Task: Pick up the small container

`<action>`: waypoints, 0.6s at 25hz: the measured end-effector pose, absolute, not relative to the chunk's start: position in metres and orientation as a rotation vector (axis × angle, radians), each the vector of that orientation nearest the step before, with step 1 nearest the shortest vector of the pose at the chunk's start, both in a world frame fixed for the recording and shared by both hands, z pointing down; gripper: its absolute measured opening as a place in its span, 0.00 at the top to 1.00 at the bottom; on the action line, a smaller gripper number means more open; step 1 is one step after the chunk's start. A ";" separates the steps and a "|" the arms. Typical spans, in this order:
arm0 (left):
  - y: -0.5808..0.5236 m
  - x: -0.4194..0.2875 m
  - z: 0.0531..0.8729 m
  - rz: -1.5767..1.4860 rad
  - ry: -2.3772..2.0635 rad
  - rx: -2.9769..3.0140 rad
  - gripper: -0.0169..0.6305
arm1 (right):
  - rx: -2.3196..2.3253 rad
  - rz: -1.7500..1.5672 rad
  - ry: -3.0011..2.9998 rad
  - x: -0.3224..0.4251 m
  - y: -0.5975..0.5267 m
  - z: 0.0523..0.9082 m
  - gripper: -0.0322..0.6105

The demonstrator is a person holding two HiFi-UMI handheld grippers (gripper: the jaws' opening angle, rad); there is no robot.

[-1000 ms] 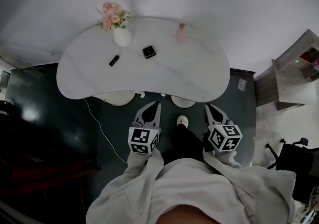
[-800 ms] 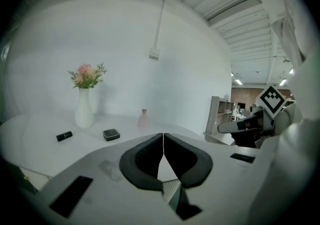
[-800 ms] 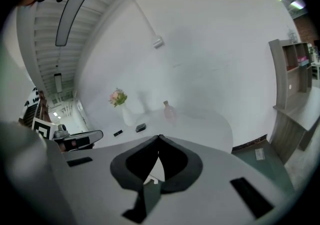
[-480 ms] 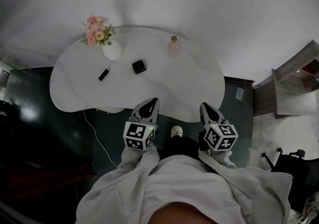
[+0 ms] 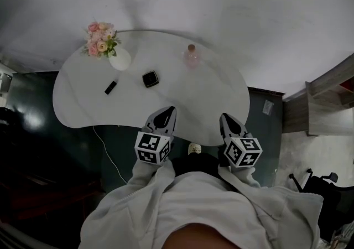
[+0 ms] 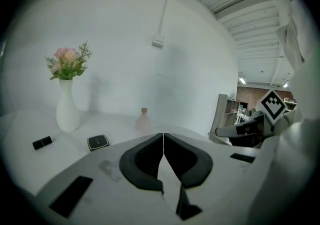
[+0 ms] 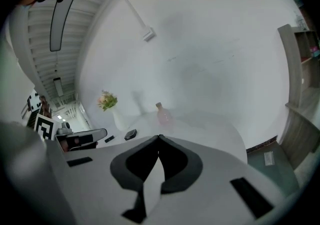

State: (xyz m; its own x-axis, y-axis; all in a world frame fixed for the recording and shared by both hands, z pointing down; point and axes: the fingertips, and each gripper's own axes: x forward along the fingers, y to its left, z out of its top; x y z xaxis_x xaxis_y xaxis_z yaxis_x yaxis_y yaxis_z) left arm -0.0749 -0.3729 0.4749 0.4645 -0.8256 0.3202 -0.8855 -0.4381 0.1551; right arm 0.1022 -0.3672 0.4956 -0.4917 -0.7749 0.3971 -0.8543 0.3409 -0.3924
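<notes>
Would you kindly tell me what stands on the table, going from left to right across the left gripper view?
small black stick → white vase → flat black square case → pink bottle

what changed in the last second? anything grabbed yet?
Both moved forward with the person: the left gripper and right gripper now reach over the near edge of the table, earlier short of it. Both stay shut, empty. Vase, pink bottle, square black case and small black tube unmoved.

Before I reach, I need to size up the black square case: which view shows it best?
Left gripper view: the black square case is largest, unobstructed. Head view shows it smaller from above; right gripper view, tiny.
</notes>
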 end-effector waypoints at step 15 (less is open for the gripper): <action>-0.413 -0.071 0.481 0.292 -1.478 2.418 0.95 | 1.491 0.773 -2.428 0.105 -0.376 0.499 0.87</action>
State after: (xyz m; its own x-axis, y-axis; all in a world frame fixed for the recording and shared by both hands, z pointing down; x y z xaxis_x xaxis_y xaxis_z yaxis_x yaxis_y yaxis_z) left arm -0.0706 -0.4135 0.4807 0.4524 -0.8324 0.3202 -0.8916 -0.4304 0.1407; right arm 0.1049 -0.3755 0.4994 -0.4767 -0.7739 0.4169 -0.8725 0.3588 -0.3316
